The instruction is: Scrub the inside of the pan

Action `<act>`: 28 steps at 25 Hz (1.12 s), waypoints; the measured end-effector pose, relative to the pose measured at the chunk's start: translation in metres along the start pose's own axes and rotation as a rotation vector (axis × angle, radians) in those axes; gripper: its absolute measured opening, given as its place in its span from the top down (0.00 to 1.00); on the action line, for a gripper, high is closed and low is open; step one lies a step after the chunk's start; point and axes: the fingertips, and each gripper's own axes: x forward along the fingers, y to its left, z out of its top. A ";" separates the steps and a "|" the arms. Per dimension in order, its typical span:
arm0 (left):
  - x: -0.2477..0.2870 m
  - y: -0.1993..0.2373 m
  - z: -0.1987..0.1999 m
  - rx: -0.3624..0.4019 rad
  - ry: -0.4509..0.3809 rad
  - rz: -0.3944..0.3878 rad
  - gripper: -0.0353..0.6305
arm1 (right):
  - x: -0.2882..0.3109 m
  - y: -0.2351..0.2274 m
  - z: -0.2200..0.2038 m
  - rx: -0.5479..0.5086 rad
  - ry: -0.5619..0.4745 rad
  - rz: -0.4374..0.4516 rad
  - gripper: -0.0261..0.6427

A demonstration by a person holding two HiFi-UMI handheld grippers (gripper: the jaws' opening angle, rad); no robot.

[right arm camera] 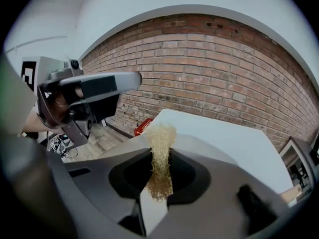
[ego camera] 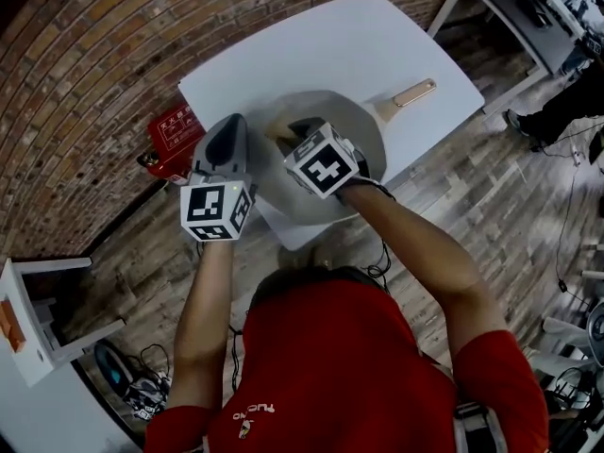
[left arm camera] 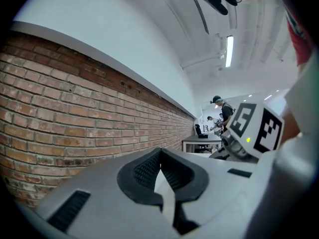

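1. The right gripper (right arm camera: 160, 158) is clamped on a straw-coloured fibre scrubber (right arm camera: 161, 136).
2. The left gripper (left arm camera: 160, 156) is closed with nothing between its jaws, beside the pan's left rim.
3. The grey pan (ego camera: 366, 132) lies on the white table (ego camera: 311, 45), just under the scrubber. Its wooden handle (ego camera: 413, 93) points away to the right, so I judge the coming move goes downward.

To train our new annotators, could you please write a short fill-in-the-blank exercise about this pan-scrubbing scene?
1. The scrubber is clamped in the jaws of the ___ gripper.
2. The pan stands on a ___ table.
3. The box beside the table is ___.
Missing words: right; white; red.
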 end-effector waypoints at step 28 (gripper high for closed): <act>0.008 0.019 -0.025 -0.032 0.042 -0.065 0.93 | 0.040 -0.078 -0.106 0.159 0.364 -0.186 0.83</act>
